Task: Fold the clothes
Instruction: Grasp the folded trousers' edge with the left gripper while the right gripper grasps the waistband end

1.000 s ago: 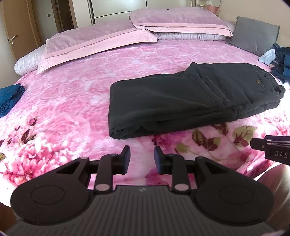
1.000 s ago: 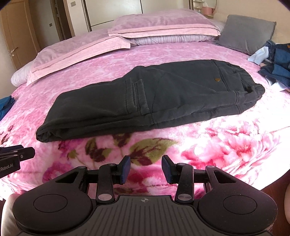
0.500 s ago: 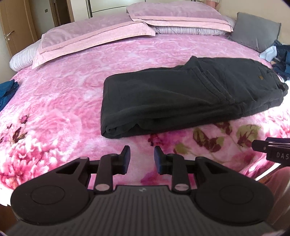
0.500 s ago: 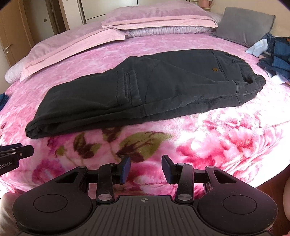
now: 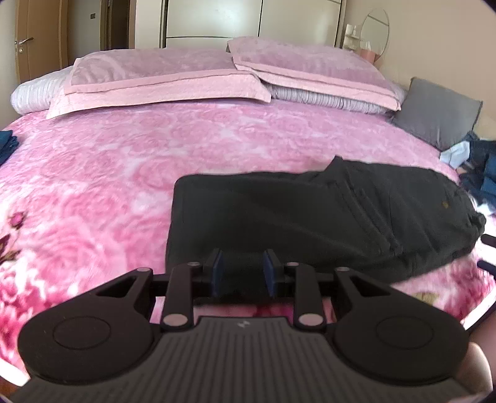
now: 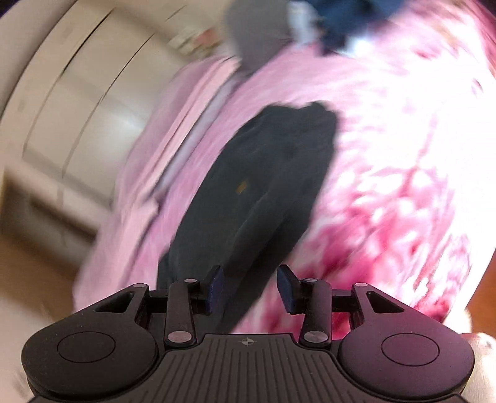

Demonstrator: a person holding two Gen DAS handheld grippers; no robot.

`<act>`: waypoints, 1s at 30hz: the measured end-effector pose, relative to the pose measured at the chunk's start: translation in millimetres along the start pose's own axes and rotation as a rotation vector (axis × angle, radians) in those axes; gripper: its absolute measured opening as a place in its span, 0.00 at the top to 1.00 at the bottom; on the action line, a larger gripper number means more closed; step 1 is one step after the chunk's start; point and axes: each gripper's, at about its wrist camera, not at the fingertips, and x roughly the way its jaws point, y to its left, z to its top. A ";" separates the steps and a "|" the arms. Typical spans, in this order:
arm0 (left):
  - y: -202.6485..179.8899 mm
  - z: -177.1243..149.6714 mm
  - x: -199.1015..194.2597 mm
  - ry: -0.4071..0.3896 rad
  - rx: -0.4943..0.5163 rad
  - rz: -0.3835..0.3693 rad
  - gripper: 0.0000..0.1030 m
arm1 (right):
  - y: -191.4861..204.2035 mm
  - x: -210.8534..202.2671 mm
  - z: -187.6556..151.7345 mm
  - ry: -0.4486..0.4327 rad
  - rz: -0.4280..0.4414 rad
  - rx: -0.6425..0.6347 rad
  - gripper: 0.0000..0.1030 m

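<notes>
While trousers (image 5: 310, 217) lie mid-bed, blanket (image 5: 124, 161) borders bare.

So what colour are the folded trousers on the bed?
Dark charcoal, almost black trousers; clearest in the left wrist view.

Pink bed (image 5: 124, 173); pale wardrobe (image 5: 217, 21)

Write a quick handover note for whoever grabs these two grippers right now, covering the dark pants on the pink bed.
Left gripper: open, empty, at the near edge of the dark pants, by the folded leg end.
Right gripper: jaws opening, nothing gripped, rolled sideways over the pants' waist end; view blurred.
Pants lie folded lengthwise, flat on the pink blanket.
Done: lengthwise fold.
Left: probably fold them across once more, then set aside. More clothes wait by the grey cushion.
</notes>
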 end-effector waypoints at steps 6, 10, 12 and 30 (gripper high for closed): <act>-1.1 7.9 28.0 -0.008 0.021 0.000 0.76 | -36.8 16.8 42.0 -0.070 0.015 0.201 0.38; -1.3 3.3 54.9 0.058 0.039 0.012 0.76 | -45.8 32.7 61.8 -0.073 0.012 0.229 0.38; -1.6 1.0 58.4 0.053 0.049 0.014 0.76 | -48.3 39.5 68.0 -0.069 0.011 0.230 0.40; 7.7 3.1 66.1 0.076 0.024 -0.042 0.76 | -21.9 60.0 53.0 -0.052 -0.101 -0.108 0.75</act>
